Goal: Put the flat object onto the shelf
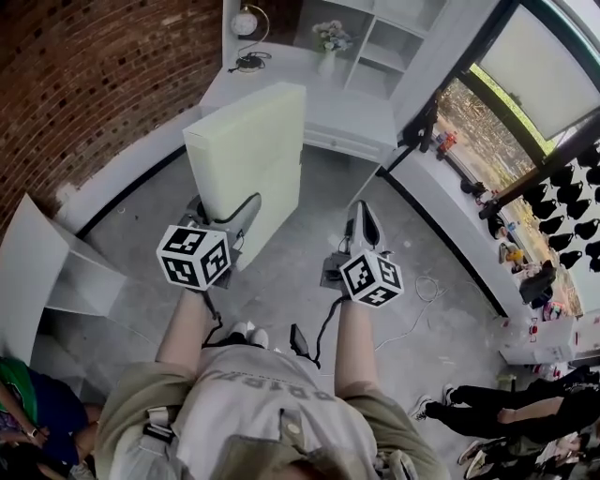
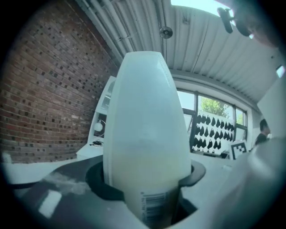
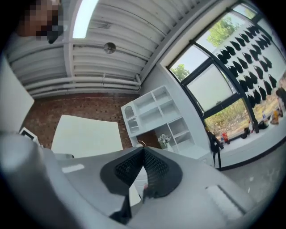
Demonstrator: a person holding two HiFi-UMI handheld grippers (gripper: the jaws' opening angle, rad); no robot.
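The flat object [image 1: 253, 159] is a thick, pale cream slab held upright over the grey floor. My left gripper [image 1: 228, 223] is shut on its lower edge. In the left gripper view the slab [image 2: 147, 129] stands edge-on between the jaws, with a barcode label near the grip, and my left gripper [image 2: 148, 190] clamps it from both sides. My right gripper [image 1: 364, 223] hangs to the slab's right, shut and empty; its ribbed black pads meet in the right gripper view [image 3: 144, 154]. The white shelf unit [image 1: 380, 37] stands ahead against the wall and shows in the right gripper view too [image 3: 156, 112].
A white counter [image 1: 328, 112] below the shelf carries a round lamp [image 1: 246, 23] and a vase of flowers [image 1: 330, 42]. A brick wall [image 1: 84, 84] runs along the left. A white panel [image 1: 52, 272] lies at the left. People [image 1: 506, 412] stand behind, with a cable [image 1: 427, 286] on the floor.
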